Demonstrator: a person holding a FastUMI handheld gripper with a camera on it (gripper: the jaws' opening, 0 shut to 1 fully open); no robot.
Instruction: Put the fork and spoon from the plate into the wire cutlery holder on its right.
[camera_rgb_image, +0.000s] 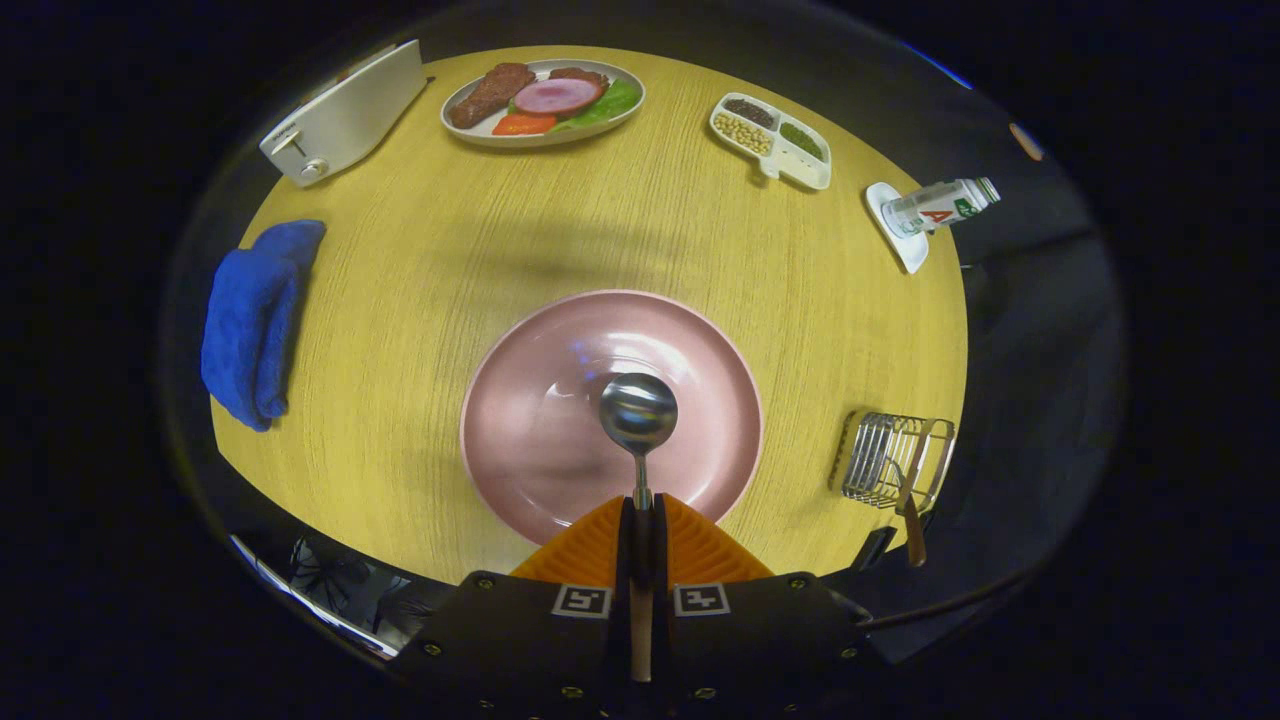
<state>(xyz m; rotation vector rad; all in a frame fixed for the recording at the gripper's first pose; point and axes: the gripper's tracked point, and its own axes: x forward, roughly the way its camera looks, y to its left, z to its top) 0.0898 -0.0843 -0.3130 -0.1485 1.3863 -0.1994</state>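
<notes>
My gripper (640, 505) is shut on the spoon (638, 412), both fingers pressing on its neck, its wooden handle running back between them. The spoon's steel bowl hangs just ahead of the fingertips, over the middle of the pink plate (530, 440). Nothing else lies on the plate. To the plate's right stands the wire cutlery holder (885, 458), near the table's edge. The fork (912, 510) leans in the holder, its wooden handle sticking out toward me.
A blue cloth (252, 325) lies left of the plate. Beyond it stand a white toaster (345, 115), a plate of food (545, 100), a divided dish of beans (772, 140) and a bottle (940, 205) lying on a small white dish.
</notes>
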